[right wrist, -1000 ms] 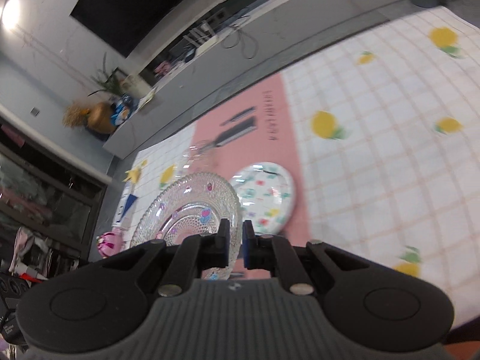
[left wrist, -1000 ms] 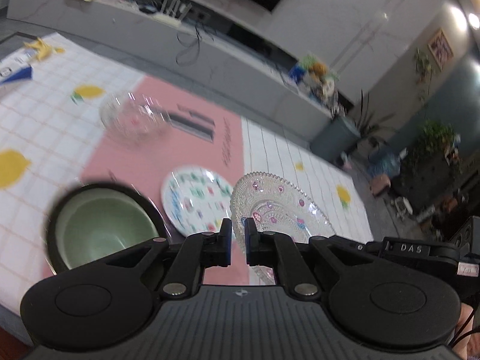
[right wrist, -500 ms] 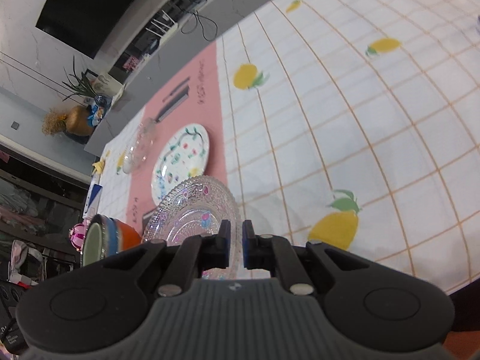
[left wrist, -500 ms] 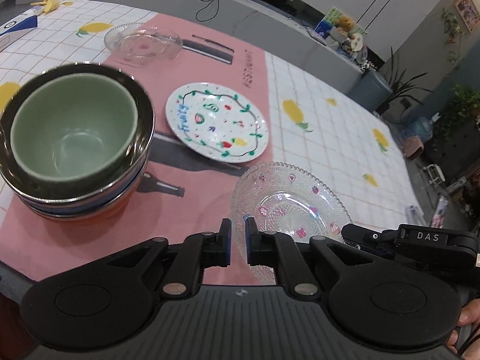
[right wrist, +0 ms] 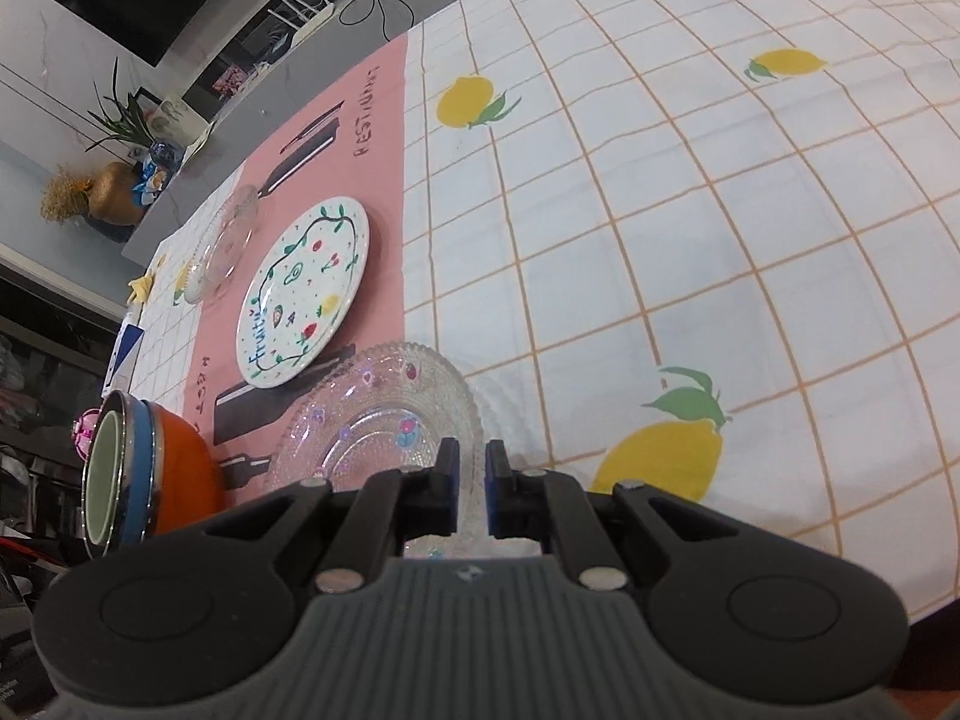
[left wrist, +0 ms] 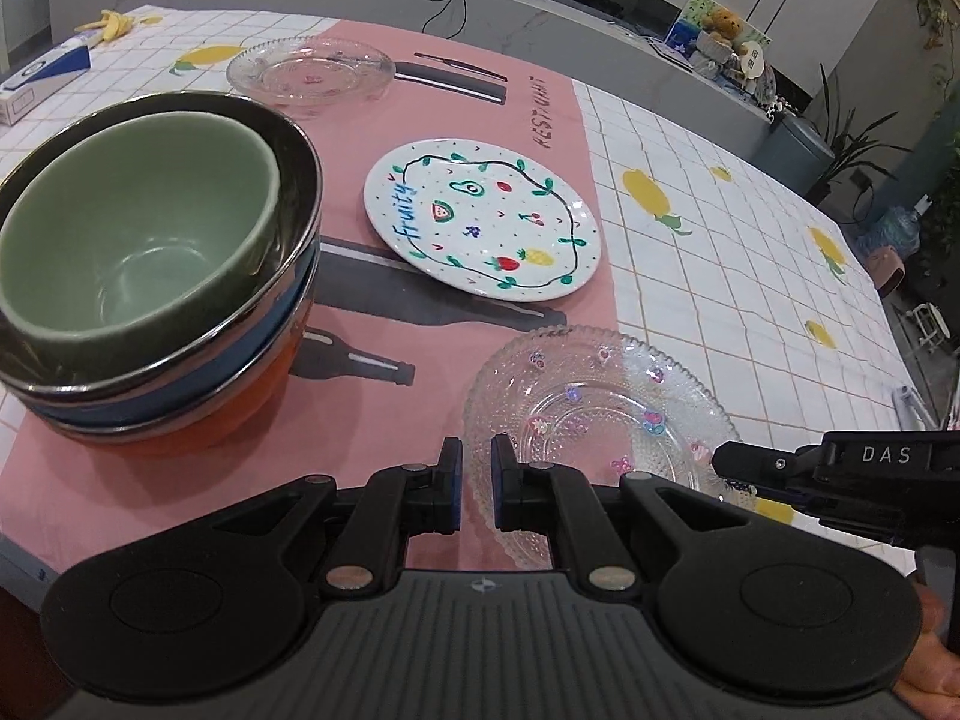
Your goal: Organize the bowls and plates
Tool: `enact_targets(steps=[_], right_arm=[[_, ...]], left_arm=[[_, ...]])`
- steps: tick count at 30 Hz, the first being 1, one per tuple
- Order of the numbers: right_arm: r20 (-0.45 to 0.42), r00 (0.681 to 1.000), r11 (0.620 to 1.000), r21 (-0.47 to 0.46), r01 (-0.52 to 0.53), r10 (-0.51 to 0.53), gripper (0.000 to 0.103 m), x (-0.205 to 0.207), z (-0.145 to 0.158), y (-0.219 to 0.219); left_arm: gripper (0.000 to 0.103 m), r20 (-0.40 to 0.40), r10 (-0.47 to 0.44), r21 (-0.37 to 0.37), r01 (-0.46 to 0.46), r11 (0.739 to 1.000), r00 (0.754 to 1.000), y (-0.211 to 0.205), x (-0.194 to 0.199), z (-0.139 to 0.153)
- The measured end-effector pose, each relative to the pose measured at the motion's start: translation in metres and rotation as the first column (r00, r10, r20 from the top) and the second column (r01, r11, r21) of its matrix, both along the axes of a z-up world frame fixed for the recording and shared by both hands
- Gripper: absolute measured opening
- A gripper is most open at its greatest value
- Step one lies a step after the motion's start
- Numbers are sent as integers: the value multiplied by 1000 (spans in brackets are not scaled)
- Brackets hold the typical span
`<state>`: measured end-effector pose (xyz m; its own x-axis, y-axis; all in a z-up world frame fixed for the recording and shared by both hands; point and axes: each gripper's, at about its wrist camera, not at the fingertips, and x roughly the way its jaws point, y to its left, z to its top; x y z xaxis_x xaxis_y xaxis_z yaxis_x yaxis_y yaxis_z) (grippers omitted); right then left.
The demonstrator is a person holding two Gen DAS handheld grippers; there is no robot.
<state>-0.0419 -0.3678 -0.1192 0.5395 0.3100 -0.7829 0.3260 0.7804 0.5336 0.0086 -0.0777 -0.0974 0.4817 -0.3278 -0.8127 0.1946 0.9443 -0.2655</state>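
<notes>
Left wrist view: the left tool [left wrist: 475, 483] sits at the bottom centre, its fingers nearly pressed together with only a narrow gap and nothing between them. Just right of its tips, a clear beaded glass plate [left wrist: 600, 414] lies on the bench [left wrist: 720, 276], straddling the edge of the pink placemat [left wrist: 420, 396]. The right tool [left wrist: 729, 462] enters from the lower right edge with its tip at that plate's right rim; this view does not show whether it grips. At left stands a stack of bowls [left wrist: 156, 276], green inside dark, blue and orange ones. A white fruit-patterned plate [left wrist: 483, 219] lies mid-frame, and a second clear glass plate [left wrist: 311, 69] is in the upper left.

Right wrist view: the right tool [right wrist: 471, 489] at bottom centre is closed onto the near rim of the beaded glass plate [right wrist: 372, 420]. The fruit-patterned plate [right wrist: 303, 291] lies above and left of it, the other glass plate [right wrist: 225, 243] beyond that. The bowl stack [right wrist: 150, 474] appears at the left edge.
</notes>
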Motion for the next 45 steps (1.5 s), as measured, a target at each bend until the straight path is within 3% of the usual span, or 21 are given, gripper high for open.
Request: enact_targets(steps=[11,13,15,21,28,31,34,39,43,45], right_arm=[[-23,999,999,-12,-32,32,12,5,-6,8],[-15,999,999,1,-38,38,23,6,-6,8],[-4,999,999,-8,-49,49,28,6,-3,11],[54,997,987,-155,-49,58,38,1,10,23],[194,979,934,-357,13,60,50,-2,34,38],[251,962,904,-427,6,112,53,-1,43,44],[246,954,888,-458,-41,171,62,12,49,50],[247,950,885,-462,-58,192,62,45,63,57],[222,961,928,-365,-75,165,62,76,61,50],[184,973,952,-295,-82,141,62,90,54,45]], left_arm=[[10,33,-11,33,10,999,999,0,3,-5],[10,50,-26,47,24,999,998,-1,1,-5],[10,84,-36,73,29,997,996,-3,-3,-3],[21,120,-52,55,45,997,991,-1,-6,10],[28,142,-70,68,61,996,987,-1,-3,22],[28,126,-57,65,49,997,990,0,3,25],[28,128,-58,74,49,996,990,-2,9,31],[29,184,-78,131,54,990,980,-13,19,56],[29,190,-112,118,91,989,975,-22,37,74],[30,183,-133,146,107,984,974,-27,50,80]])
